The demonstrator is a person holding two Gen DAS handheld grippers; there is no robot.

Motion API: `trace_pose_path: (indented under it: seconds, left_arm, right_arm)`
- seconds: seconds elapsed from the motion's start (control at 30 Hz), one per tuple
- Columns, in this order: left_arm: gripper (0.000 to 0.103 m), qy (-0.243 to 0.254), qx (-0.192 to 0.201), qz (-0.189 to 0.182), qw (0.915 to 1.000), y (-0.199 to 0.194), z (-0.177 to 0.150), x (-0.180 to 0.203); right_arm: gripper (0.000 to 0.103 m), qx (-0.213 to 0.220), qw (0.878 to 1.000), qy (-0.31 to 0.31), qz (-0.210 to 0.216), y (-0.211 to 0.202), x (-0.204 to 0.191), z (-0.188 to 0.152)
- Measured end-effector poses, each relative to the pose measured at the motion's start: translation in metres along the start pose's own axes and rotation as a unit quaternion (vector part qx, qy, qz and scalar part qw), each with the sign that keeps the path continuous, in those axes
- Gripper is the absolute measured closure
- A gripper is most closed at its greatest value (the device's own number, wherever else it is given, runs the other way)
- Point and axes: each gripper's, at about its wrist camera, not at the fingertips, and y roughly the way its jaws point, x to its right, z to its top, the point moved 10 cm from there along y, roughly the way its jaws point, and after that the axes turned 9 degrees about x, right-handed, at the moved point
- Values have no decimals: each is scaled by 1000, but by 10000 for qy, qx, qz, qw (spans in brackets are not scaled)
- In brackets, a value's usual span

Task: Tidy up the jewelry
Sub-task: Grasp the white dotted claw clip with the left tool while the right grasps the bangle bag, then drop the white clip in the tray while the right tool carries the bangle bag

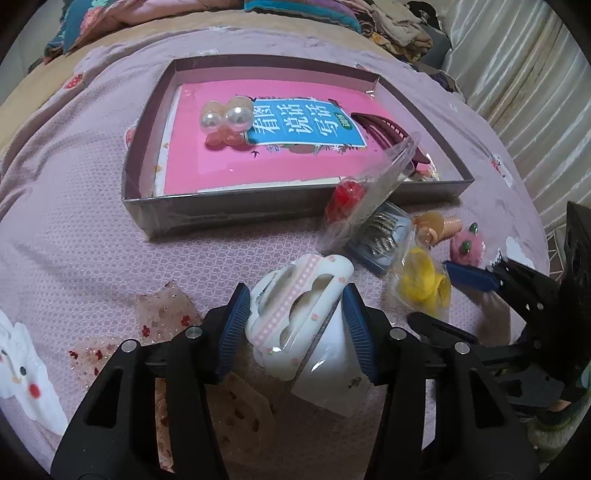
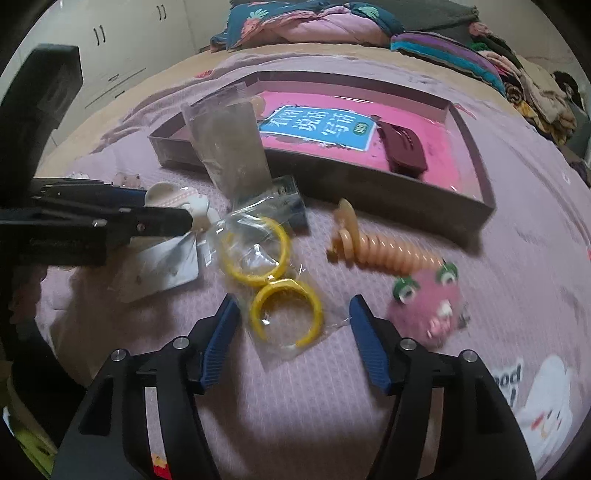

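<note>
My left gripper (image 1: 295, 314) is shut on a white hair claw clip (image 1: 295, 306) with a pink checked stripe, attached to a white card, just above the bed. It also shows in the right wrist view (image 2: 173, 199). My right gripper (image 2: 291, 328) is open, its fingers on either side of a clear bag with two yellow bangles (image 2: 273, 277). The grey tray (image 1: 229, 210) lies ahead, holding a pink book (image 1: 229, 147), pearl ornaments (image 1: 225, 118) and a maroon hair clip (image 2: 402, 147).
On the pink bedspread lie a peach spiral hair tie (image 2: 384, 251), a pink fluffy clip with green eyes (image 2: 428, 306), a red item in a clear bag (image 1: 347, 199), and a blue card of clips (image 1: 384, 236). Folded bedding (image 2: 314, 26) is piled beyond the tray.
</note>
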Motion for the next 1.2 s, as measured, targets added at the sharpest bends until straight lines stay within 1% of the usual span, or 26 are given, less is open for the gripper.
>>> trace_pose_path:
  seconds: [0.03,0.07,0.17,0.23,0.37,0.4,0.5,0.7,0.93,1.2]
  left_arm:
    - [60,12,-15,12,10000,2,0,1]
    - [59,23,-27,24,10000,4,-1,2]
    - [59,123,-27,120,9998,7,-2,3]
    - [59,207,-10,203,9996,8,0,6]
    - [61,180,57,188,9996,6,5,13]
    - [66,152,90,154,9997,5,8,15]
    - [66,66,190,81,9998,-4,11,16]
    - [68,-31,393,100,9992,-26,17,14]
    - [70,-139,835,167,9963,-62,45,13]
    - [72,-89,1195,257,9925,-84,81,11]
  right_arm:
    - [47,13,10000,-23,-3,2,0,1]
    - [54,51,10000,-42,40,2,-1,2]
    - [56,131,9997,22,190,-3,-2,4]
    - [56,195,9994,138,251,-11,1,4]
    - [56,330,9986,322,264,-32,8,4]
    - [56,366,9983,363,259,-38,11,4]
    - [56,484,9972,512,237,-54,19,6]
    - [56,761,9950,631,146,-82,31,12]
    - [56,995,9923,732,88,-108,45,22]
    - [56,1232,9884,889,-38,-126,64,42]
